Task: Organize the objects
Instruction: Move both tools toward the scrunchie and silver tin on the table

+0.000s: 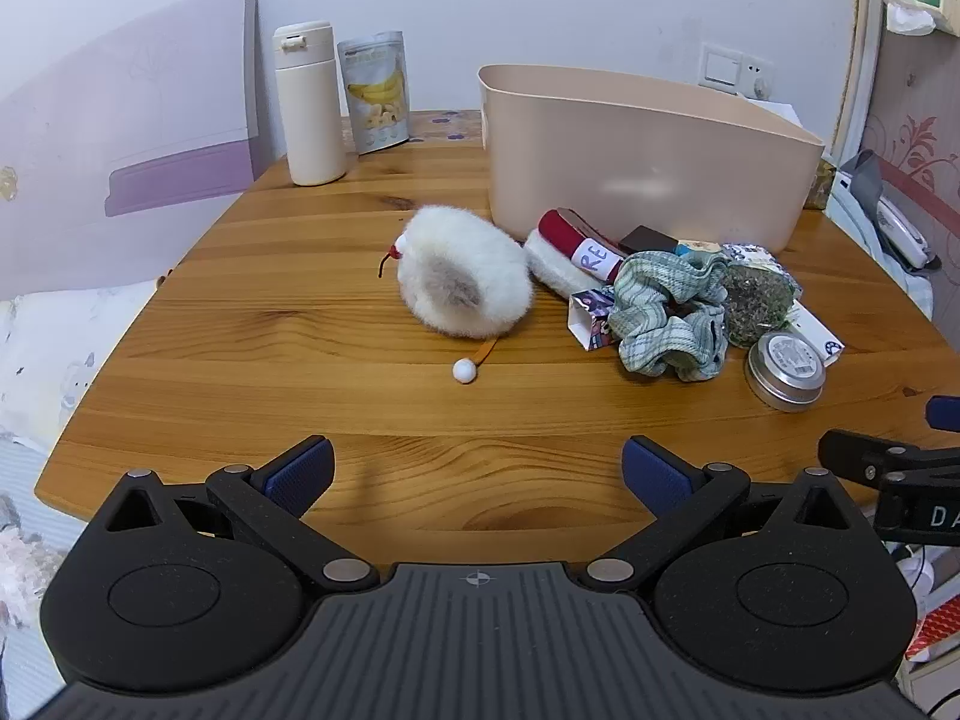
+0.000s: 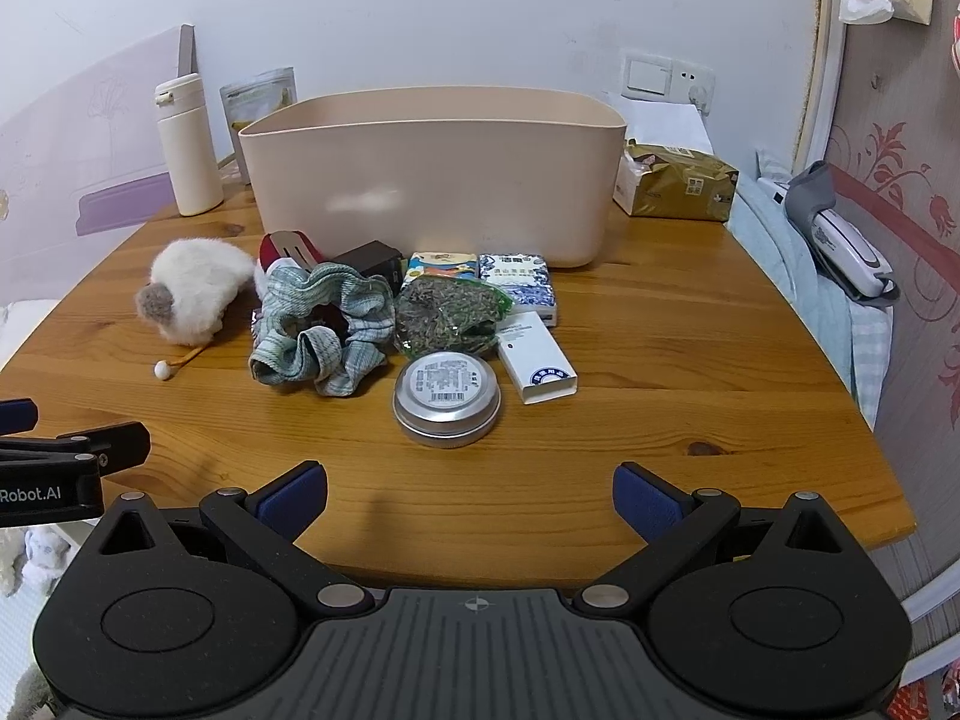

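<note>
A beige plastic bin (image 1: 648,162) (image 2: 432,180) stands at the back of the round wooden table (image 1: 300,360) (image 2: 690,372). In front of it lies a heap: a white fluffy toy (image 1: 462,273) (image 2: 195,291), a green checked scrunchie (image 1: 669,312) (image 2: 321,330), a bag of dried herbs (image 1: 756,303) (image 2: 447,315), a round metal tin (image 1: 786,369) (image 2: 447,399), a white box (image 2: 537,357) and a red-and-white item (image 1: 576,246). My left gripper (image 1: 477,471) and right gripper (image 2: 471,495) hover open over the near edge, both empty.
A cream flask (image 1: 309,105) (image 2: 189,144) and a banana-chip pouch (image 1: 375,93) stand at the back left. A gold tissue pack (image 2: 678,186) sits right of the bin. The right gripper's finger (image 1: 882,465) shows at the left view's edge.
</note>
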`<state>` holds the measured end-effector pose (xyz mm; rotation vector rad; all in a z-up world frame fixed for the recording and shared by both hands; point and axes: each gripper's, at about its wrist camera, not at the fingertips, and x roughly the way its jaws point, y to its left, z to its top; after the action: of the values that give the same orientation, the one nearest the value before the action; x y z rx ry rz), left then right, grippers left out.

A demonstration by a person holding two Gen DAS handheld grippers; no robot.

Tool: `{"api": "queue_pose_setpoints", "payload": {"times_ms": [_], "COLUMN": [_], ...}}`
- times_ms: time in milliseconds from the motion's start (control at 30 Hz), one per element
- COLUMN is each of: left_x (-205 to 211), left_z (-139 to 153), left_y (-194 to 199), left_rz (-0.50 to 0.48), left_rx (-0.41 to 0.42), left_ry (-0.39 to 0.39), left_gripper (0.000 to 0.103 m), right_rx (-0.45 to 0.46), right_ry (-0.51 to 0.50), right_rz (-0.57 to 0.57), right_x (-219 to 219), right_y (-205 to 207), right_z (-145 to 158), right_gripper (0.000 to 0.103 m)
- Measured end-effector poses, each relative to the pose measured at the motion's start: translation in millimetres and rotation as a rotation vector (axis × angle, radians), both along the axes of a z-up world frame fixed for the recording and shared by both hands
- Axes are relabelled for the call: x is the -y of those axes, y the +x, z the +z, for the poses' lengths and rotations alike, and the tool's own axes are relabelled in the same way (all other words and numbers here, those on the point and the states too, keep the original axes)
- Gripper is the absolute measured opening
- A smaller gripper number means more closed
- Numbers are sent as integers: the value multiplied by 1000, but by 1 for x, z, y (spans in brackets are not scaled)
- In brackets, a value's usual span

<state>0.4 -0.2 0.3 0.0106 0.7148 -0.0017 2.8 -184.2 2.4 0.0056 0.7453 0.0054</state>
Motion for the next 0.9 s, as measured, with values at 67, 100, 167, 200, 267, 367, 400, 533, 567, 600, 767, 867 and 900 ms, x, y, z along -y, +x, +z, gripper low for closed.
{"api": "queue_pose_setpoints", "payload": {"times_ms": [67,100,167,200,267,367,400,533,567,600,767,867,900], "left_x": [1,1,2,-3,-1,-1,0,0,0,0,-1,-2,-2], "left_z": [0,0,0,-2,-2,0,0,1,0,0,-1,-2,-2], "left_y": [0,0,0,5,8,11,12,16,19,20,27,32,33], "left_rz": [-5,-7,-9,-7,-5,-8,-10,-19,-22,-24,-29,-26,-26], "left_rx": [2,2,4,-3,-6,-2,0,12,14,15,19,19,18], "left_ry": [-1,-1,-1,-9,-7,-11,-12,-9,-8,-8,-12,-15,-15], "left_gripper": [103,103,103,103,103,103,103,103,103,103,103,103,103], "right_rx": [-3,-3,-1,0,8,14,15,16,17,18,12,1,0], "right_ry": [-1,0,0,-2,-5,-11,-12,-14,-11,-8,-7,12,13], "right_rz": [3,4,6,6,6,6,7,8,9,9,4,4,4], "right_x": [-1,-1,-1,-1,-2,-2,-2,-2,-1,-1,2,5,5], "right_y": [1,1,2,3,3,5,6,9,10,11,15,20,20], "right_z": [-1,-1,-2,-2,-2,-2,-2,-3,-3,-4,-7,-8,-9], "right_gripper": [103,103,103,103,103,103,103,102,102,100,94,92,92]}}
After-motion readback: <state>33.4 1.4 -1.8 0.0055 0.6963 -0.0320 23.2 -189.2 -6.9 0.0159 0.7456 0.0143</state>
